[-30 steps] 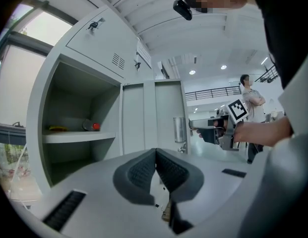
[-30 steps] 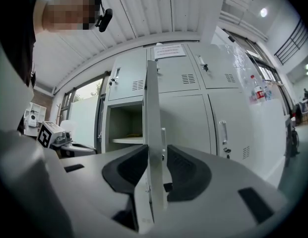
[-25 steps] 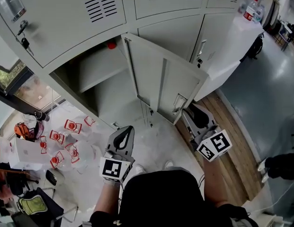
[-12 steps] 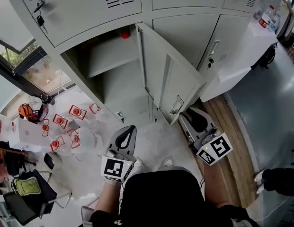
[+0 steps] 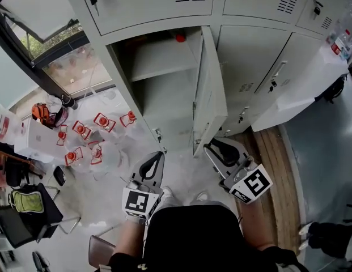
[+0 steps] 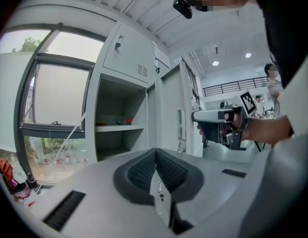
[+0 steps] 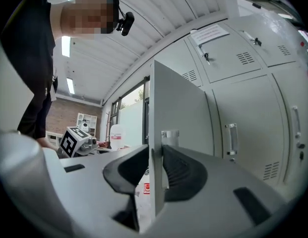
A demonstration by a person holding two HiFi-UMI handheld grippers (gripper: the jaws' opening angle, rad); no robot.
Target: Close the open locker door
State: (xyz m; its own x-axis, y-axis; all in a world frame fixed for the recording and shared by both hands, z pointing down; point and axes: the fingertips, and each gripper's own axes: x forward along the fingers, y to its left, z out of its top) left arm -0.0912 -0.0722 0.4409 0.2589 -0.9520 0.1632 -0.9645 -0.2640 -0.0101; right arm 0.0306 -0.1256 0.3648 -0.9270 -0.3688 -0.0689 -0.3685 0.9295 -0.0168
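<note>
The locker door [image 5: 211, 89] stands open in the lower row of the bank, hinged at the right side of its compartment [image 5: 164, 95]. 1 second ago it was swung wide and showed its broad inner face; now it is seen nearly edge-on, roughly square to the locker front, with its free edge pointing out toward the person. It is a tall flat rectangle of smooth pale grey painted sheet metal, long axis upright, with a small bright metal latch plate [image 7: 169, 133] at the free edge. The right gripper [image 5: 216, 150] has travelled left with that edge, and its dark ribbed pads [image 7: 181, 170] are pressed onto the 2 faces of the panel near the latch. Inside the compartment a plain grey shelf [image 5: 164, 58] carries a small red-topped thing [image 5: 180, 38] at the back. The left gripper [image 5: 155, 162] stays low over the white floor, well apart from the door, its 2 ribbed pads drawn together with nothing between them.
</note>
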